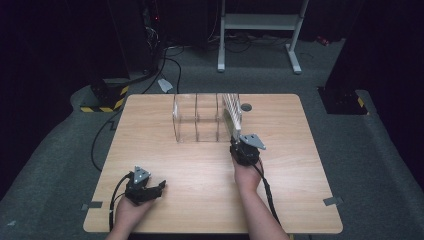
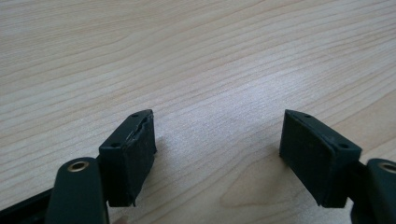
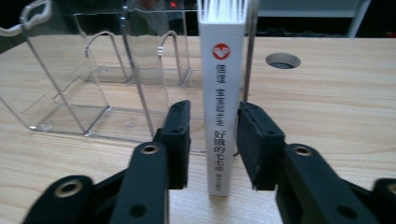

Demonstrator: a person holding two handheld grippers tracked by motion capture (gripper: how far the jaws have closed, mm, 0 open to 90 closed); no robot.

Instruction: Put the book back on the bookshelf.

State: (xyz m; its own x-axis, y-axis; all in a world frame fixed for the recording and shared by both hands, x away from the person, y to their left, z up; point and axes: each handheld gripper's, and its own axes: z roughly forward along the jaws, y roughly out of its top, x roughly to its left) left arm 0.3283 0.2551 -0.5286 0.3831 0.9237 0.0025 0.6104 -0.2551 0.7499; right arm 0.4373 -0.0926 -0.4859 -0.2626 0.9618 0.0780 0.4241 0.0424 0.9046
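At the clear rack [image 1: 200, 120], your right gripper [image 3: 212, 140] held its jaws barely open around the upright white book [image 3: 223, 107], while your left gripper [image 2: 217, 149] rested wide open on the worktop [image 1: 200, 185].

We see a light wooden table [image 1: 200, 200] on grey carpet [image 1: 380, 165]. At twelve o'clock stands a white metal frame [image 1: 260, 22]; beyond it, darkness.

books: 1 white book [image 3: 222, 102] | racks: 1 clear rack [image 1: 197, 120] | tables: 1 wooden table [image 1: 200, 190] | table holes: 1 round hole [image 3: 282, 60] | grippers: 2, left gripper [image 2: 217, 144], right gripper [image 3: 212, 135]
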